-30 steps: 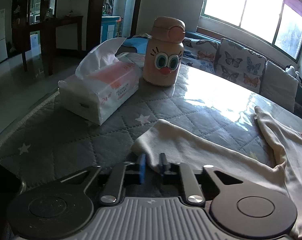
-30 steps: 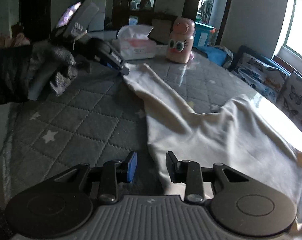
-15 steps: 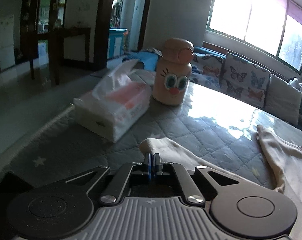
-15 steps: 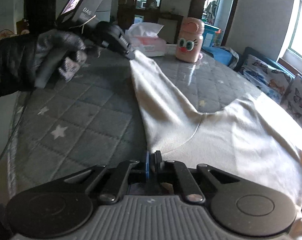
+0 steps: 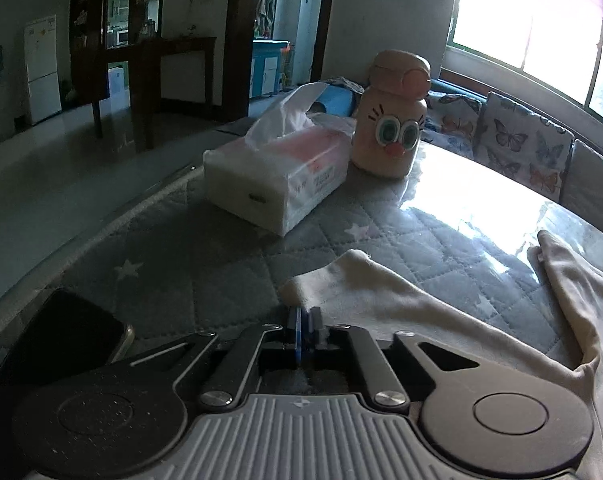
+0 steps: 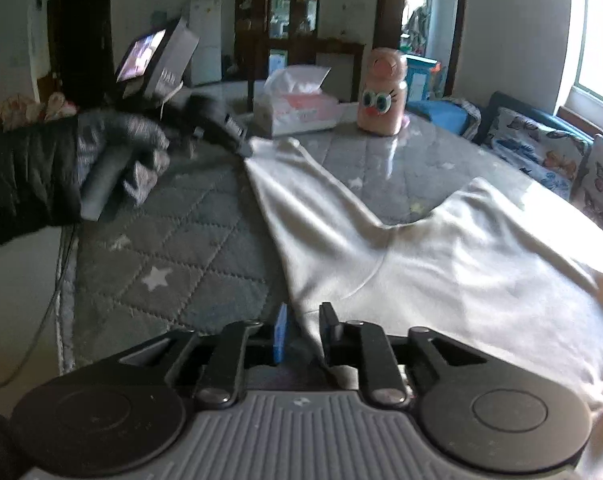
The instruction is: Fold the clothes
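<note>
Presently the left hand-held gripper is clamped on the garment cuff; the right hand-held gripper stands narrowly parted astride its hem on the counter.

Window glare, dim fisheye-warped edges

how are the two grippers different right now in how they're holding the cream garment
The left gripper is shut, pinching the tip of one leg of the cream garment; the right gripper stands open, fabric lying loose between its fingers. The left sits near the tissue pack; the right is at the garment's wide end. Both share its near edge.
</note>
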{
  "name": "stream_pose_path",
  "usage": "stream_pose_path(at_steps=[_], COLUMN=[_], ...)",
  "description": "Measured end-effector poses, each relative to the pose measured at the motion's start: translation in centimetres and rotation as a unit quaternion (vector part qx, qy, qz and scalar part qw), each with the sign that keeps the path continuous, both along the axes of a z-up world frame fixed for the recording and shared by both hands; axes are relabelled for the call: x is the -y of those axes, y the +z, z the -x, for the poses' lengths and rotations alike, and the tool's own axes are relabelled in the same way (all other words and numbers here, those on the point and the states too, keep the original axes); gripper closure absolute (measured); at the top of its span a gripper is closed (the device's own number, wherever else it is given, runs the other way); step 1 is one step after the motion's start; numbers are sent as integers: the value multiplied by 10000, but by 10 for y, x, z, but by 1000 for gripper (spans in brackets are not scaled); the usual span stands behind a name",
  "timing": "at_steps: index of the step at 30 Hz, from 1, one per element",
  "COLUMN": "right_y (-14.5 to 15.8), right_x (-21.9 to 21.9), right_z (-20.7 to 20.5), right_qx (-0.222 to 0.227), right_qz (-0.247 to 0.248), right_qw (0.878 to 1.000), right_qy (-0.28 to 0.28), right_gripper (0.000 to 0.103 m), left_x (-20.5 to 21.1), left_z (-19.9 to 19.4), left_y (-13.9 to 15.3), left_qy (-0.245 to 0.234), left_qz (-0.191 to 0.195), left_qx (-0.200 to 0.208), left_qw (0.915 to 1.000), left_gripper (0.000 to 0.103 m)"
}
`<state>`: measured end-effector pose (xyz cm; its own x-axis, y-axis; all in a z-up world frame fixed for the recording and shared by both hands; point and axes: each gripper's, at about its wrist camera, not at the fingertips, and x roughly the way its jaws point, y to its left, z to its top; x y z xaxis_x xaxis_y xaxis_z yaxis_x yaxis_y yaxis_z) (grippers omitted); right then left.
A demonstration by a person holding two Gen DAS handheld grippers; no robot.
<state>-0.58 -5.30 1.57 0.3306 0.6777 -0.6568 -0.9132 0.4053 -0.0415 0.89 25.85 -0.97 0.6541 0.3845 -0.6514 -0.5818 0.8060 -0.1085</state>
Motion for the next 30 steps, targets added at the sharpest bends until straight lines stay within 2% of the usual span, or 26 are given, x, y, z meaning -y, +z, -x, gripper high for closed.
stream_pose_path(at_steps=[2,4,6,8,10,12,16,19,21,23,24,27,30], right_y=[7,14,18,17,17,16,7,-5,-11,-15,-16,-19,-24], right_x=[11,27,45,68,91,120,187,231,254,277,286,310,325], right_z=[-1,-6,-14,-28,-39,-52,-81,-101,-111,-121,-124,-135,-147], right_qx=[24,16,-2,-6,-44,-60,-89,-174,-269,-338,-327,-334,-450], right_qz=[-82,-166,-221,-245,-284,-344,-408,-428,-545,-677,-714,-860,-1057], right_qw=[9999,9993,9976,9932,9870,9767,9398,9069,8873,8662,8590,8387,8252], right_qy=[-103,-336,-659,-1142,-1581,-2116,-3392,-4189,-4572,-4939,-5059,-5367,-5530], right_gripper=[79,74,69,69,68,62,61,61,57,54,54,55,58], left_x=[1,2,4,6,10,17,41,62,74,87,93,112,127], left_z=[1,4,8,10,12,14,11,7,5,3,1,-2,-7], left_y=[1,3,6,10,13,17,23,27,30,34,35,40,43], left_qy=[11,23,37,57,0,-102,-427,-691,-863,-1035,-1121,-1378,-1583], left_qz=[-15,-42,-62,-81,-90,-99,-96,-98,-116,-134,-143,-170,-182], left_qx=[-12,9,38,57,88,116,177,227,286,346,375,464,515], left_qw=[10000,10000,10000,9999,9999,9998,9989,9973,9958,9939,9929,9892,9859], left_gripper=[95,89,78,71,70,60,53,42,27,16,10,2,0])
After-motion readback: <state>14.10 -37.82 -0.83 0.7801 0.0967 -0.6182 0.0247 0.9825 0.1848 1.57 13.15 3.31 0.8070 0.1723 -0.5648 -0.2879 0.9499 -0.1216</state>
